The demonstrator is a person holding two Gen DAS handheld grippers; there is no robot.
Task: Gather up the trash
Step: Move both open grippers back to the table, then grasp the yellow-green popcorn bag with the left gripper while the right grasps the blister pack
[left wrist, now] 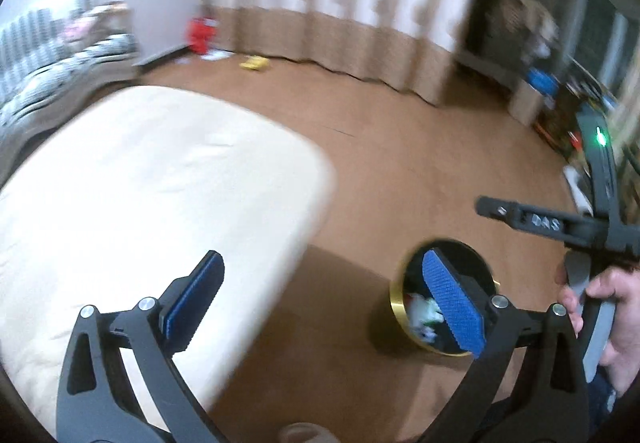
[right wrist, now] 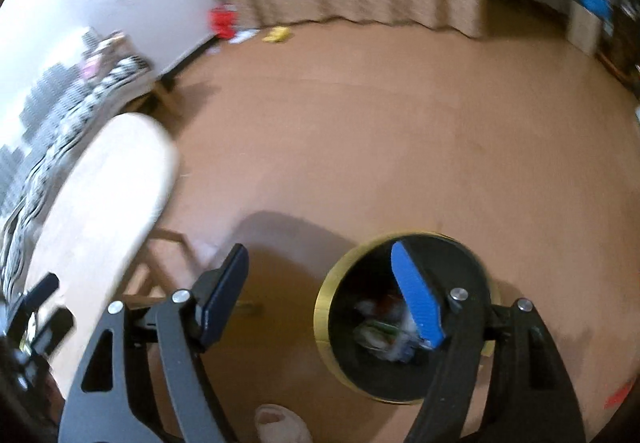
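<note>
Trash (right wrist: 384, 335) is seen as a blurred heap of crumpled white and coloured scraps lying inside a round black bin with a gold rim (right wrist: 320, 313), which stands on the brown floor (right wrist: 400, 143) in the lower right of the right wrist view. The same trash (left wrist: 424, 313) is shown in the bin (left wrist: 398, 299) at the lower right of the left wrist view, partly covered by a blue pad. The left claw (left wrist: 324, 307) is held wide open with nothing between its fingers; one finger is seen over the cream counter (left wrist: 140, 183) at lower left, the other over the bin's mouth. The right claw (right wrist: 320, 303) is likewise spread open and empty, its blue-padded finger (right wrist: 416, 303) over the bin opening. In the left wrist view the right device is seen at the right edge, gripped by a hand (left wrist: 608, 319). A small yellow object (left wrist: 254, 63) and a red object (left wrist: 202, 35) are seen on the floor at the upper left, near the foot of a patterned curtain (left wrist: 340, 3). Whether these count as trash cannot be told through the blur.
</note>
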